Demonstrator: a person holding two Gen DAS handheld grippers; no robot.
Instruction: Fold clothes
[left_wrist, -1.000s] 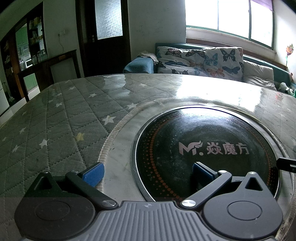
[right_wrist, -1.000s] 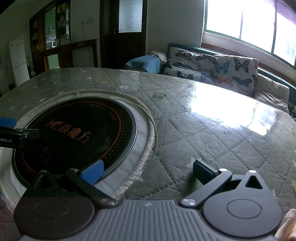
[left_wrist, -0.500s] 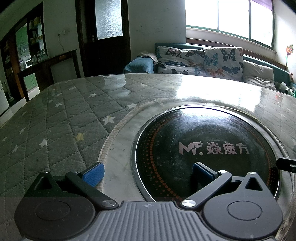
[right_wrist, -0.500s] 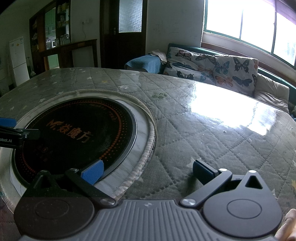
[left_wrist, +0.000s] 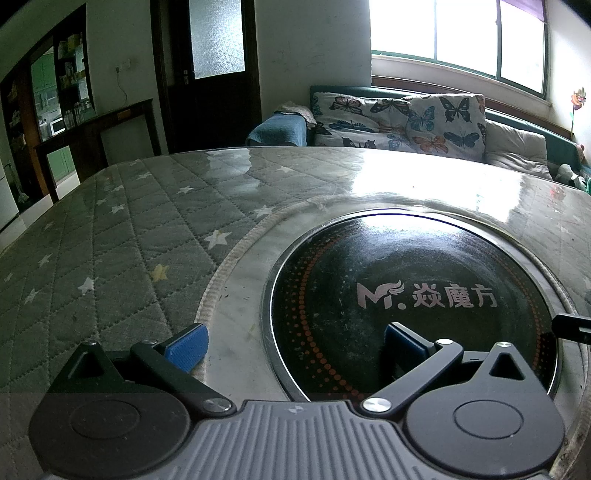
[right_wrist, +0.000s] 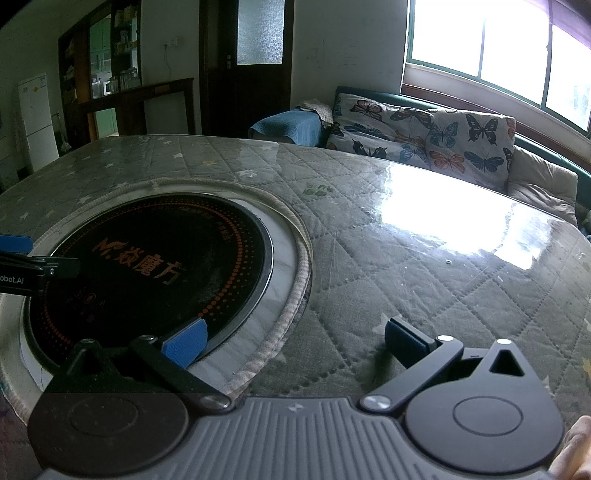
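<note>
From the left wrist view, the left tool (left_wrist: 293, 341) is sitting low over the table (left_wrist: 122, 240), its blue pads wide apart and holding nothing. It is pointing at the round black cooker plate (left_wrist: 406, 295) set in the table. No clothes are showing here.

From the right wrist view, the right tool (right_wrist: 293, 341) is also spread apart and empty, over the quilted cover (right_wrist: 424, 280). No clothes are showing here either. I think the folding is not yet starting; next, the tools need to find a piece of clothing.
</note>
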